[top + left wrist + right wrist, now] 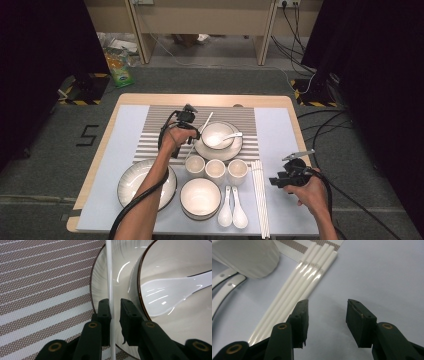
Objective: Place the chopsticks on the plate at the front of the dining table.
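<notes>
— White chopstick sits between our left gripper jaws, barely parted, at nine o'clock of the rimmed bowl.
— Right gripper gapes empty; four chopsticks at its ten o'clock, three cups beyond.

In my left gripper view the white chopstick runs off the top edge and drops out of sight behind my jaws, and I cannot tell whether the pads touch it. The bowl and the spoon in it are cut by the right edge. In my right gripper view the cup is cropped at the top left, and my left jaw hides the near ends of the chopsticks.
</notes>
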`<state>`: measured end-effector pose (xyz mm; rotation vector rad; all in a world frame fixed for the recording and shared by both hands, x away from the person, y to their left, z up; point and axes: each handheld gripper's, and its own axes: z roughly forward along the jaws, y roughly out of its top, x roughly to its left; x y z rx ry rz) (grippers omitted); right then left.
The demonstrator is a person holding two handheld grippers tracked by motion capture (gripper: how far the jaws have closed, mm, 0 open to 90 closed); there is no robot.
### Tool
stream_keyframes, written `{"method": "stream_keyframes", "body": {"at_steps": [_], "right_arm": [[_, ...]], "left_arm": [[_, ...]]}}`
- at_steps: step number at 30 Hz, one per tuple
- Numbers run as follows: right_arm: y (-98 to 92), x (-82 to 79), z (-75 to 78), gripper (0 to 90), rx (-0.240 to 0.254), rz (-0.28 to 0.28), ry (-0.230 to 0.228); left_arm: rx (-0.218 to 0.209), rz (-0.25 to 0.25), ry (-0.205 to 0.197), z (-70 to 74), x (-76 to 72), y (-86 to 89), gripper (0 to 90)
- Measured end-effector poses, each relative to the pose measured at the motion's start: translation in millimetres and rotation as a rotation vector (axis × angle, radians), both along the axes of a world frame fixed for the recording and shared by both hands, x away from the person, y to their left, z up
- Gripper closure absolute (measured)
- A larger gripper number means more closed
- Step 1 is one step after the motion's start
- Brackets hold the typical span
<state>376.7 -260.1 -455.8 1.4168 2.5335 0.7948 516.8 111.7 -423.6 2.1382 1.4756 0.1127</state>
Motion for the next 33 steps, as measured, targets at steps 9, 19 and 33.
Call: {"method": "stream_keyframes", "body": {"at_steps": [9, 19, 33], "right_arm": [[1.3, 0.0, -8.8, 54.1, -0.074, -0.005, -0.011], [8.5, -2.2, -8.8, 52.7, -0.13, -0.001, -0.022], [8.9, -1.4, -8.9, 52.6, -0.133, 0.002, -0.023]], "left_arm": [[0.012, -0.015, -0.008, 7.4, -12.7, 7.4, 76.9], [0.027, -0.056, -0.021, 6.9, -32.4, 18.0, 76.3], [0.018, -0.079, 0.023, -8.0, -47.4, 23.3, 76.1]]}}
